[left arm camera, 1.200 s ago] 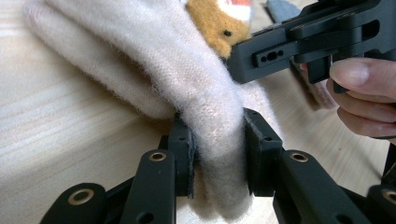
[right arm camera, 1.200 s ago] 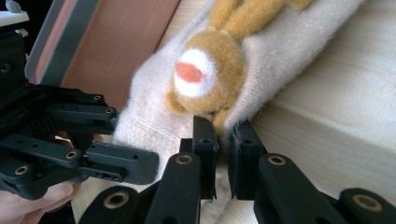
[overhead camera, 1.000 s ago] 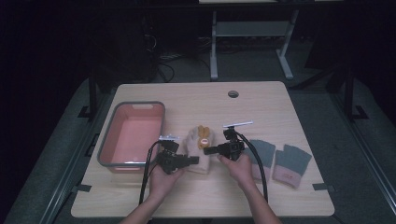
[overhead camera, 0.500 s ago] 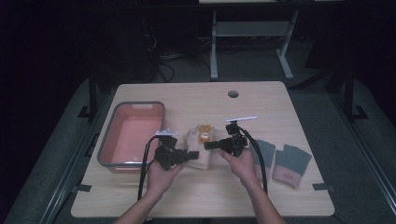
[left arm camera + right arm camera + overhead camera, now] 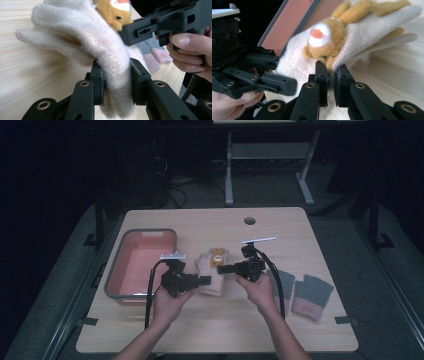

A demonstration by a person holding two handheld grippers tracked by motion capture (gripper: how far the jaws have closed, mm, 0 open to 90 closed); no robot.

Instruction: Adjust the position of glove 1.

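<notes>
While both grippers work the same item, the cream glove [image 5: 212, 270] with an orange-brown animal face sits near mid-table, just right of the pink bin [image 5: 142, 262], partly lifted off the wood table [image 5: 300, 320]. Left gripper [image 5: 116, 83] has its jaws closed most of the way on a thick fold of the fuzzy knit, fabric bulging between the pads, so the grip looks firm. That hold likely anchors one side so the glove can't slide. Right gripper [image 5: 331, 82] comes in from the opp. side w/ jaws nearly closed, pinching a thin edge of the knit just under the animal face; the gap left is narrow. Probably it's taking the other edge, so the glove can be stretched, straightened or carried as one piece rather than dragged.

In the high view the left gripper [image 5: 192, 281] and right gripper [image 5: 231, 268] point toward each other, tips close, glove between them. Bin is open-topped and right beside the glove, a likely drop spot, tho that's a guess. Two grey gloves with pink cuffs [image 5: 300, 292] lie well apart at the table's right, untouched.
</notes>
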